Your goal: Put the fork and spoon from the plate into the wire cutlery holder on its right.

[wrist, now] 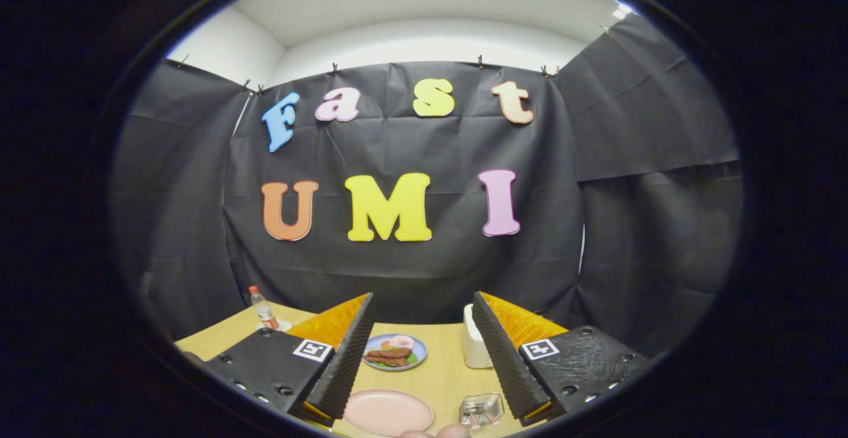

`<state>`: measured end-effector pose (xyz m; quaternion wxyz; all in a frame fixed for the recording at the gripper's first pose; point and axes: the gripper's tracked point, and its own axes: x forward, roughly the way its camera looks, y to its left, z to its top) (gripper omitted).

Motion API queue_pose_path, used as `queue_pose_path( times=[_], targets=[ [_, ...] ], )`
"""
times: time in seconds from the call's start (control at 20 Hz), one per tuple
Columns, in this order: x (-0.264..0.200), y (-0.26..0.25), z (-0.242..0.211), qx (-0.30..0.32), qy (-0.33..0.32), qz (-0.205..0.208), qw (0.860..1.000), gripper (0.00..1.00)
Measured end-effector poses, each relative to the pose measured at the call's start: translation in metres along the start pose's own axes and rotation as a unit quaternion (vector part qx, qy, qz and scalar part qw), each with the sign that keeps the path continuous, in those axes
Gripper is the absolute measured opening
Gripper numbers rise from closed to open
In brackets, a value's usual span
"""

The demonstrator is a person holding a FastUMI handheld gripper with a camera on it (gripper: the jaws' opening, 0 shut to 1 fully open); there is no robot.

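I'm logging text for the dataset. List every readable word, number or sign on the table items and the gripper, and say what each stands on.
Bottle: label too small to read.
Gripper: a square black-and-white marker on each side, a pattern, no words; fingers open, nothing between them.
White container: no text visible.
Readable text: none.

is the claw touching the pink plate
Apart. In the gripper view the claw is open, and the pink plate lies on the table between its fingers, wood showing around it.

Between our spread fingers [355, 358] the table [442, 372] lies open, bordered by pink plate [387, 412], food plate [395, 352] and wire holder [481, 408].
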<state>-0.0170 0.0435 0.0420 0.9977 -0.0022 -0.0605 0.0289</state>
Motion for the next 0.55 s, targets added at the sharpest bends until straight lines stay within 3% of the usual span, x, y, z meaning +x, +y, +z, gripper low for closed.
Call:
queue_pose_path(
  times=[0.55],
  targets=[
    [-0.0026, -0.0078, 0.0067, -0.008, -0.015, -0.004, 1.0, 0.88]
  ],
)
